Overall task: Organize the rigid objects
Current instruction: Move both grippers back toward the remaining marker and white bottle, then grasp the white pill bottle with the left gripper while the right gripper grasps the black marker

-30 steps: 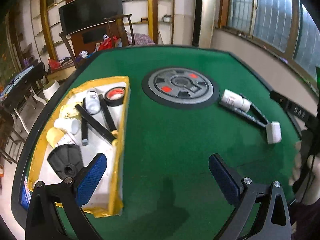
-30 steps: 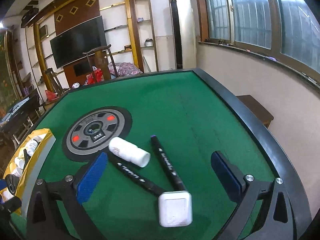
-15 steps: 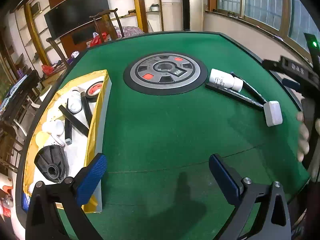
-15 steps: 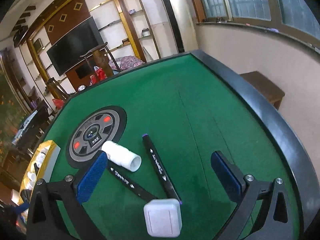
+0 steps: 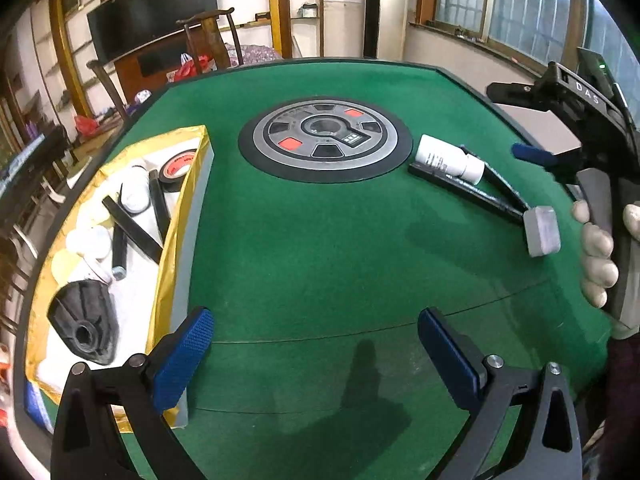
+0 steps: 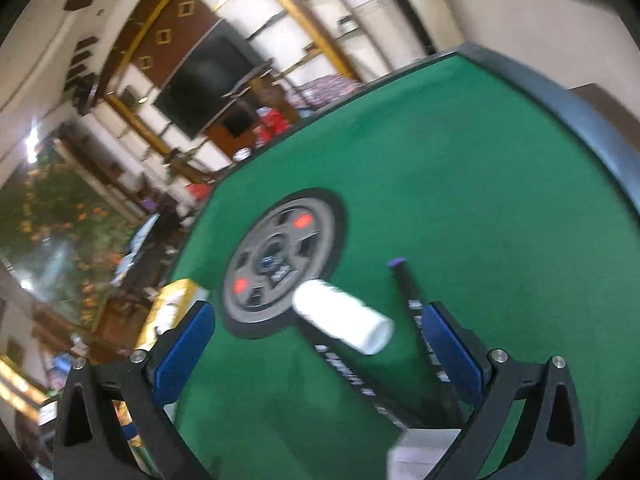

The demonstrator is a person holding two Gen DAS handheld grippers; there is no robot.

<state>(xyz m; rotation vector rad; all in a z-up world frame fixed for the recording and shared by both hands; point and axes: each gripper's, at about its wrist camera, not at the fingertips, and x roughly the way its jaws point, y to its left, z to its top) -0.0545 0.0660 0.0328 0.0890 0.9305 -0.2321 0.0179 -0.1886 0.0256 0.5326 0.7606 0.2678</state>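
Green felt desk (image 5: 320, 240): I tilt my empty, spread right gripper (image 6: 320, 344) toward the white bottle (image 6: 344, 322), next needing a square clamp; left gripper (image 5: 316, 348) idles spread.

- Letters "DAS" in pale print on the black body of the right gripper (image 5: 536, 154), seen from the left wrist view near the right edge.
- Dark printed lines on the label of the white bottle (image 5: 448, 159), lying on its side; too small to read.
- White lettering along the barrels of the two black markers (image 6: 352, 376), blurred in the right wrist view; unreadable.
- Small white-on-dark badge with block marks on the round grey hub (image 5: 324, 140) set in the green table (image 5: 320, 240); not legible.
- Red band with faint print on the tape roll (image 5: 178, 164) inside the yellow box (image 5: 176, 216); unreadable.
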